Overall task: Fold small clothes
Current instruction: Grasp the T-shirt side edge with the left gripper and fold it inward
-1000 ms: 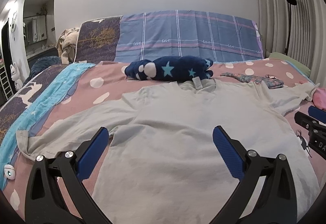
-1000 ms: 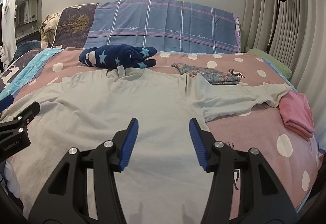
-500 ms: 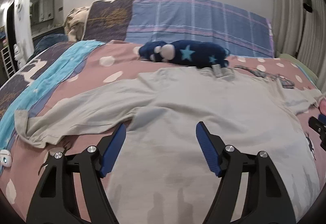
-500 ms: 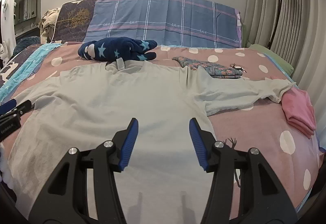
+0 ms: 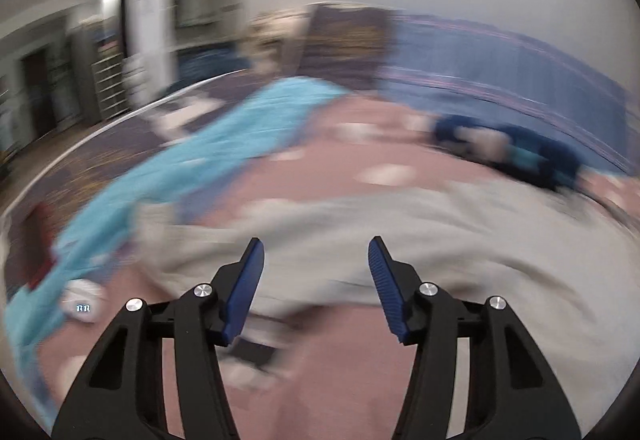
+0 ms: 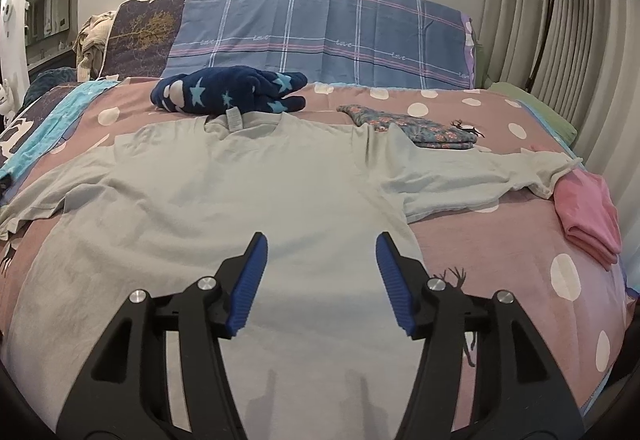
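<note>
Now the left hand-held gripper (image 5: pixel 316 272) swings left, its view blurring, jaws released over the sleeve; right hand-held gripper (image 6: pixel 320 272) stays released above the grey shirt (image 6: pixel 248 200), flat on the bed (image 6: pixel 500 252)

Grey shirt (image 6: pixel 240 200) flat on dotted bed (image 6: pixel 500 232)

I see a T-shirt (image 6: pixel 248 192) spread flat across the bed (image 6: pixel 500 240), collar toward the headboard. A star-patterned bundle (image 6: pixel 228 90) lies just behind the collar. To the right, a folded floral garment (image 6: pixel 424 128) sits behind the right sleeve, and a folded stack (image 6: pixel 588 212) touches the sleeve's end.
</note>
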Tool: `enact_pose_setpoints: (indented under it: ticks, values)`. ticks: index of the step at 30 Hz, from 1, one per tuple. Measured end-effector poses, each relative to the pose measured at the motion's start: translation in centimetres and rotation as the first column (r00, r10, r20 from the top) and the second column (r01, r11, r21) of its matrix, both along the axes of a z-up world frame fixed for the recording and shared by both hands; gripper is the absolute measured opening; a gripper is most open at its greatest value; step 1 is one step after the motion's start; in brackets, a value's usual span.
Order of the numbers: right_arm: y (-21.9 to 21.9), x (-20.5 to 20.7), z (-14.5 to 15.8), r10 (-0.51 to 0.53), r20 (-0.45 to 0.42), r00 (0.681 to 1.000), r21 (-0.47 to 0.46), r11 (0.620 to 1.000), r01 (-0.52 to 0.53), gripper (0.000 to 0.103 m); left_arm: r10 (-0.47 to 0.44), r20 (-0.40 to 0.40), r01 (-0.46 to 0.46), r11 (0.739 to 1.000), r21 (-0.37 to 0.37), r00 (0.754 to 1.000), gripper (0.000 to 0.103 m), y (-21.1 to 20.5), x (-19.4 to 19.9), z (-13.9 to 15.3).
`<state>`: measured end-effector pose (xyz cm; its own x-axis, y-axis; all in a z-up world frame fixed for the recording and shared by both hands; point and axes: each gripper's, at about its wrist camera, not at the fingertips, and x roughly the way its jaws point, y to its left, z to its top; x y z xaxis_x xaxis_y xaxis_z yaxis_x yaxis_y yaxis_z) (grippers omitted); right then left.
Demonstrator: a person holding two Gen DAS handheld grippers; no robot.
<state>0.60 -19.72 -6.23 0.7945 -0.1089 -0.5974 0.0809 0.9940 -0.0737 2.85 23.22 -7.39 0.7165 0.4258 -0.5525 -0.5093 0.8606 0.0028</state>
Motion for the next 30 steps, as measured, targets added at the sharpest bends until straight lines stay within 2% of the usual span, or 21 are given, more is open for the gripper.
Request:
enact_pose_setpoints:
  ticks: [1,3,4,5,7,10,11,12,13,14,16,18,21,24,25,27,29,30]
  values:
    - [-0.1,0.0,0.0,-0.004,0.000,1.000,0.001,1.000,0.004,0.058,0.104,-0.014,-0.104,0.995,-0.006,0.995,0.056,3.3,-0.2,-0.1]
    - [-0.5,0.2,-0.2,-0.013,-0.007,1.000,0.008,1.000,0.013,0.058,0.212,-0.037,-0.212,0.977,-0.006,0.977,0.058,7.1,-0.2,-0.4]
    - [-0.5,0.4,-0.5,-0.016,-0.015,1.000,0.012,1.000,0.016,0.058,0.268,-0.059,-0.269,0.963,-0.010,0.962,0.064,9.5,-0.2,-0.8]
    - [-0.6,0.5,-0.6,-0.016,-0.021,1.000,0.015,1.000,0.017,0.059,0.300,-0.072,-0.301,0.954,-0.012,0.951,0.070,11.0,-0.1,-1.1]
    - [-0.5,0.8,-1.0,-0.013,-0.035,0.999,0.024,1.000,0.014,0.059,0.325,-0.117,-0.330,0.944,-0.027,0.938,0.072,13.9,0.6,-2.0]
    - [-0.1,1.3,-1.4,0.002,-0.050,0.999,0.036,0.999,0.000,0.059,0.283,-0.182,-0.304,0.947,-0.100,0.942,0.072,16.0,1.9,-3.6]
    - [0.0,1.3,-1.4,0.004,-0.050,0.999,0.035,0.999,-0.003,0.059,0.278,-0.205,-0.306,0.944,-0.120,0.938,0.065,16.5,2.3,-4.1]
    - [0.1,1.4,-1.4,0.007,-0.050,0.999,0.035,0.999,-0.005,0.059,0.274,-0.219,-0.308,0.941,-0.143,0.936,0.053,17.0,2.5,-4.5]
    - [0.1,1.4,-1.4,0.009,-0.049,0.999,0.034,0.999,-0.007,0.059,0.249,-0.216,-0.291,0.938,-0.191,0.944,0.021,17.5,2.8,-4.8]
    - [0.1,1.4,-1.4,0.008,-0.048,0.999,0.032,0.999,-0.007,0.059,0.231,-0.203,-0.278,0.930,-0.242,0.951,0.002,18.1,2.8,-5.0]
    - [0.0,1.4,-1.4,0.004,-0.046,0.999,0.027,1.000,-0.003,0.059,0.225,-0.149,-0.261,0.913,-0.312,0.963,0.002,18.3,2.7,-4.4]
    - [-0.4,1.7,-1.5,-0.008,-0.048,0.999,0.021,1.000,0.009,0.060,0.208,-0.100,-0.229,0.933,-0.279,0.973,0.002,16.9,2.8,-2.7]
    - [-0.8,2.4,-1.8,-0.022,-0.060,0.998,0.021,1.000,0.023,0.060,0.105,0.010,-0.098,0.957,-0.273,0.994,0.002,13.7,4.4,1.2]
    - [-1.0,3.1,-1.7,-0.020,-0.058,0.998,0.041,0.999,0.022,0.060,-0.052,0.133,0.082,0.969,-0.232,0.990,0.002,8.1,6.5,6.4]
    - [-1.0,3.3,-1.5,-0.018,-0.050,0.999,0.044,0.999,0.020,0.060,-0.146,0.191,0.184,0.962,-0.201,0.971,0.002,4.7,7.3,8.8]
    - [-1.1,3.4,-1.3,-0.017,-0.040,0.999,0.042,0.999,0.018,0.060,-0.266,0.253,0.310,0.938,-0.153,0.930,0.002,0.1,8.2,11.4]
    - [-1.5,3.6,-1.2,-0.024,-0.036,0.999,0.042,0.999,0.026,0.060,-0.438,0.308,0.483,0.872,-0.084,0.844,0.002,-6.6,9.5,13.9]
    - [-1.8,3.7,-1.2,-0.031,-0.036,0.999,0.045,0.998,0.033,0.060,-0.526,0.320,0.571,0.819,-0.060,0.788,0.002,-10.1,9.8,14.5]
